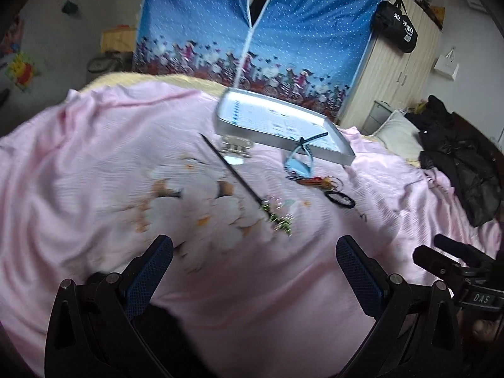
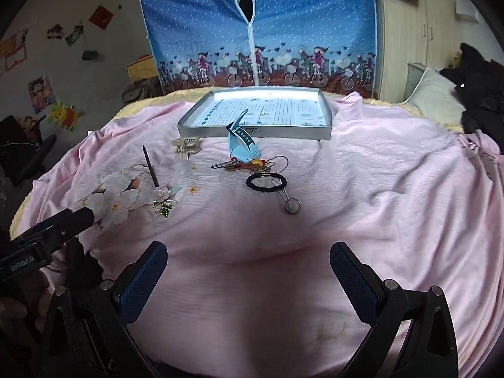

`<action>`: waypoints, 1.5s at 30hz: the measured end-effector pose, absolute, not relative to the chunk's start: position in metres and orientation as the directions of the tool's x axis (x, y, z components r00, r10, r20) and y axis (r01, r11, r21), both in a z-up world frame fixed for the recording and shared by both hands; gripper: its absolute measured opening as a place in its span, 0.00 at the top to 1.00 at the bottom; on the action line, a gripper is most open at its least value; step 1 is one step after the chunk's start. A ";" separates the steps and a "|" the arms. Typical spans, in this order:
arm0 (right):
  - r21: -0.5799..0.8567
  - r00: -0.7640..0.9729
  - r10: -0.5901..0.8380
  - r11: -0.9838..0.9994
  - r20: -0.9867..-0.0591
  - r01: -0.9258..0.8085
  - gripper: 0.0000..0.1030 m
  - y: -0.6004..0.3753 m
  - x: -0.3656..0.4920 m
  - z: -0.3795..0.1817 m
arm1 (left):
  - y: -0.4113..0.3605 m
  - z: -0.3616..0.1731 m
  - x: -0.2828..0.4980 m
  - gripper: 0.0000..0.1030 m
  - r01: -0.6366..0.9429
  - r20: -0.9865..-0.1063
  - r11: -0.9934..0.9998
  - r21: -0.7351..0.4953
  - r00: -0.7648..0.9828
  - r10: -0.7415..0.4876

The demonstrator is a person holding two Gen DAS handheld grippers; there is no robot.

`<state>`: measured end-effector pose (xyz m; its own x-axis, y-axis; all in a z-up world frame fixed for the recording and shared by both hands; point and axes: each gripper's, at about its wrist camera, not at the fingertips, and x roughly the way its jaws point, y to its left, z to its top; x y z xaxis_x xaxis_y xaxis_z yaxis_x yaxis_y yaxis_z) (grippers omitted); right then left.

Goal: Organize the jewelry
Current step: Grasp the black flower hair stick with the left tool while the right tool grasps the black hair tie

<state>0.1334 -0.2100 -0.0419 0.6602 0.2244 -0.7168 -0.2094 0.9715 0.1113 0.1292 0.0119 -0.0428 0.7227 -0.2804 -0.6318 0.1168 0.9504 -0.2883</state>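
Both my claws, left claw [image 1: 255,264] and right claw [image 2: 249,271], spread empty; that hair stick [image 2: 150,166] could snag the bedsheet [image 2: 378,189] when pinched.

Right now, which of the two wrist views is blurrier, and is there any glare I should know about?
Left wrist view: motion-blurred, so the hair stick and bedsheet print smear. Right wrist view: sharper, the hair tie reads cleanly, but the tray floor glares white near its far edge. Both: fisheye bending and dark corners.
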 end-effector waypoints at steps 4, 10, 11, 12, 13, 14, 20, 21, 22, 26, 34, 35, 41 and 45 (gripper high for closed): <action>0.175 0.599 0.256 0.966 -0.759 -0.191 0.00 -0.231 0.166 -0.050 | 0.005 -0.051 0.158 0.14 0.156 -0.653 0.929 -0.336 0.672 -0.349; 0.225 0.532 0.283 0.959 -0.798 -0.172 0.24 -0.249 0.207 -0.068 | -0.009 -0.065 0.194 0.39 0.178 -0.698 0.926 -0.334 0.614 -0.370; 0.231 0.529 0.291 0.956 -0.797 -0.179 0.29 -0.249 0.213 -0.072 | -0.009 -0.069 0.200 0.43 0.165 -0.709 0.929 -0.330 0.606 -0.360; 0.239 0.529 0.302 0.953 -0.793 -0.186 0.34 -0.248 0.218 -0.075 | -0.009 -0.073 0.205 0.45 0.153 -0.719 0.932 -0.328 0.600 -0.352; 0.241 0.527 0.308 0.951 -0.792 -0.194 0.36 -0.247 0.223 -0.078 | -0.008 -0.075 0.208 0.45 0.143 -0.724 0.933 -0.330 0.596 -0.347; 0.243 0.522 0.316 0.948 -0.792 -0.204 0.41 -0.245 0.226 -0.081 | -0.007 -0.078 0.211 0.45 0.138 -0.724 0.931 -0.338 0.594 -0.351; 0.228 0.515 0.360 0.925 -0.778 -0.303 0.62 -0.226 0.243 -0.090 | -0.006 -0.086 0.217 0.59 0.118 -0.724 0.921 -0.371 0.585 -0.366; 0.222 0.521 0.368 0.920 -0.770 -0.322 0.65 -0.223 0.244 -0.089 | -0.005 -0.087 0.219 0.63 0.106 -0.726 0.921 -0.376 0.583 -0.364; 0.217 0.526 0.372 0.917 -0.764 -0.334 0.65 -0.221 0.246 -0.089 | -0.005 -0.088 0.220 0.63 0.098 -0.727 0.919 -0.381 0.583 -0.364; 0.171 0.543 0.367 0.910 -0.756 -0.377 0.69 -0.206 0.254 -0.090 | 0.001 -0.089 0.222 0.64 0.083 -0.722 0.910 -0.407 0.581 -0.376; 0.059 0.496 0.277 0.910 -0.823 -0.410 0.74 -0.181 0.280 -0.118 | -0.007 -0.091 0.226 0.73 0.095 -0.729 0.922 -0.376 0.584 -0.357; 0.069 0.487 0.281 0.911 -0.827 -0.408 0.75 -0.182 0.280 -0.120 | -0.007 -0.091 0.226 0.73 0.097 -0.728 0.921 -0.376 0.585 -0.359; 0.212 0.421 0.379 0.895 -0.824 -0.392 0.94 -0.195 0.279 -0.123 | -0.014 -0.090 0.217 0.73 0.156 -0.708 0.909 -0.386 0.582 -0.400; 0.282 0.426 0.460 0.864 -0.779 -0.418 0.94 -0.196 0.272 -0.115 | -0.018 -0.089 0.213 0.73 0.167 -0.686 0.898 -0.406 0.594 -0.421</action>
